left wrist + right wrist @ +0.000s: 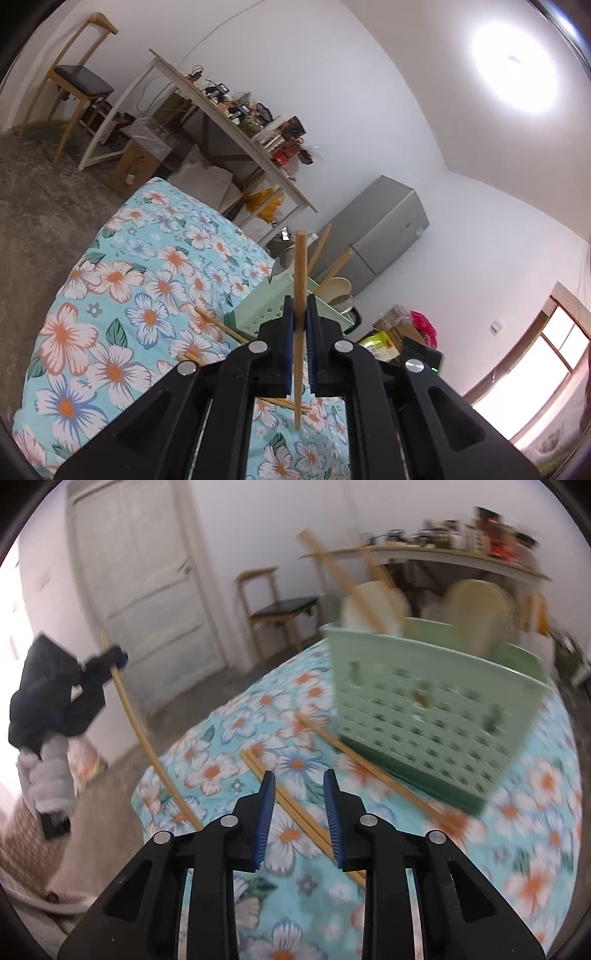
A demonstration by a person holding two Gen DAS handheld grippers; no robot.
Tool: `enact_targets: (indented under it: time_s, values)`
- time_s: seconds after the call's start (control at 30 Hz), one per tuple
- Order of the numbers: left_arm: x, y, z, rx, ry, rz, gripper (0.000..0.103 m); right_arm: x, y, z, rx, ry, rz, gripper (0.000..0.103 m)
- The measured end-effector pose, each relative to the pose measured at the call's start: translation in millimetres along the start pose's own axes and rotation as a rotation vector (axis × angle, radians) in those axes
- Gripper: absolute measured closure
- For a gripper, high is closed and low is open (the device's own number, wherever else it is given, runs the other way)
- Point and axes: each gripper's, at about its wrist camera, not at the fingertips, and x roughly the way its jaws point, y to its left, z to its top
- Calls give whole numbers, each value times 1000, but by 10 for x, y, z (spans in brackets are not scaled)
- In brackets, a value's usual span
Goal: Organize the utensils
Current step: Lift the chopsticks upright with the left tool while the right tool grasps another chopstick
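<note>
My left gripper (300,306) is shut on a wooden chopstick (300,273), held upright above the floral tablecloth (122,295). It also shows in the right wrist view (110,657), at the far left, with its chopstick (136,723). My right gripper (300,779) is open and empty, low over a pair of chopsticks (295,808) that lie on the cloth. Another chopstick (365,768) lies against the pale green perforated basket (424,716). The basket (255,314) holds wooden spoons (476,616) and chopsticks (343,576), standing up.
A long cluttered shelf table (236,129) and a wooden chair (77,81) stand beyond the table. A grey fridge (384,225) stands by the wall. A white door (140,583) is at the left in the right wrist view.
</note>
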Motion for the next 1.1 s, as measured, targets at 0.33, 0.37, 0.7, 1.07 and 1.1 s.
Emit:
enact_targets:
  time_s: [0.33,0.37,0.7,1.07,1.1]
  values:
    - [-15,299,-50,-60,21,-27,98,845,302,208,-213,171,85,85]
    - [0,328,-62,-66,24,-29,98,916,328,221,-232,187,87,85]
    - [63,505,-83,-103,30,-48,98,1293,417,226,-329,303,81,89]
    - [65,599,-76,-130,33,-50,98,1395,457,261,-377,353,63,88]
    - [61,595,-79,-131,31,-48,98,1441,482,256,-388,359,53,88]
